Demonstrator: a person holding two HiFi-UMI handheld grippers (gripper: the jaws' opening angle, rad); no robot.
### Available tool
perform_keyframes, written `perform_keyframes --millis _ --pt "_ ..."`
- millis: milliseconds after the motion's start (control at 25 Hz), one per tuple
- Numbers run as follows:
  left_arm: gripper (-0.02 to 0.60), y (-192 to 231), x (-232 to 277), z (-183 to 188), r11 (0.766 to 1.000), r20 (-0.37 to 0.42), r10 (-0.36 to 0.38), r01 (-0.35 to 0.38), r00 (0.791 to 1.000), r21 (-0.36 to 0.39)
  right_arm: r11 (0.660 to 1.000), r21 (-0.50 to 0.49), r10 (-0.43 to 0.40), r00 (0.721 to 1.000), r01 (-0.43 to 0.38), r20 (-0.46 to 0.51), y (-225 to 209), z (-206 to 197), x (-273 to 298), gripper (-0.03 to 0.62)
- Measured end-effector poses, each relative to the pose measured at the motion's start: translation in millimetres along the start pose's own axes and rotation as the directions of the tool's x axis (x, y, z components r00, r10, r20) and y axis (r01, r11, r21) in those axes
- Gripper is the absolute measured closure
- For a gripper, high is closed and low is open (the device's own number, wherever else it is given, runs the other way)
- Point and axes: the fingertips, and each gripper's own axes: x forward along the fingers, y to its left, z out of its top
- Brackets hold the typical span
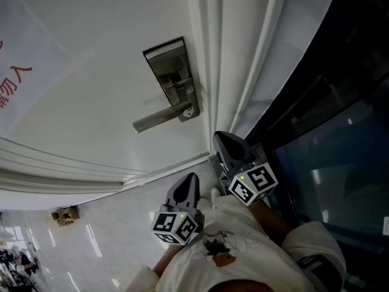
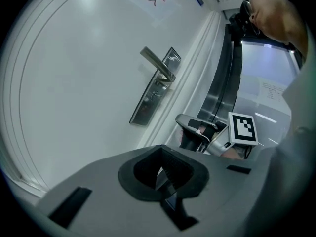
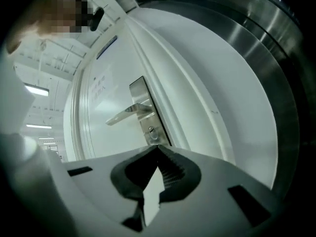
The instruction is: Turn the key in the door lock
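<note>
The right claw is sitting pinched shut on nothing and pointing roughly level at the lock cylinder. The cylinder is lying just above the claw's tips at the centre of the right gripper view, below the lever handle on the steel lock plate. I am not making out a key in the slot; it is too small to tell. To do this step well, I am judging that the claw is needing to open narrowly, line up square with the cylinder, close on the key's bow, and roll about its own axis without dragging sideways. The left claw is also looking closed and empty. It is hanging low at the lower centre of the head view, tilting slightly downward, well apart from the white door.
</note>
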Motion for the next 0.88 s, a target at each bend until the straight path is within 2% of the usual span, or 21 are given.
perform_keyframes --millis 200,400,640,880 --pt "0.575 -11 1 -7 1.000 -0.014 -0.008 0.008 1.000 -0.001 0.997 -0.077 -0.005 0.998 0.000 -0.064 8 -23 -14 0.588" --pt "0.575 -15 -22 -15 1.000 -0.022 -0.030 0.030 0.999 -0.005 0.994 -0.105 -0.015 0.996 0.005 -0.091 28 -38 -38 0.588" --pt "0.575 -15 -88 -29 0.998 -0.006 -0.058 0.058 0.998 -0.007 0.992 -0.123 -0.053 0.990 0.037 -0.131 78 -61 -81 0.588" --pt "0.575 1 -161 -64 0.998 -0.003 -0.020 0.020 1.000 -0.062 0.994 -0.104 -0.048 0.980 0.028 -0.194 137 -106 -123 0.588"
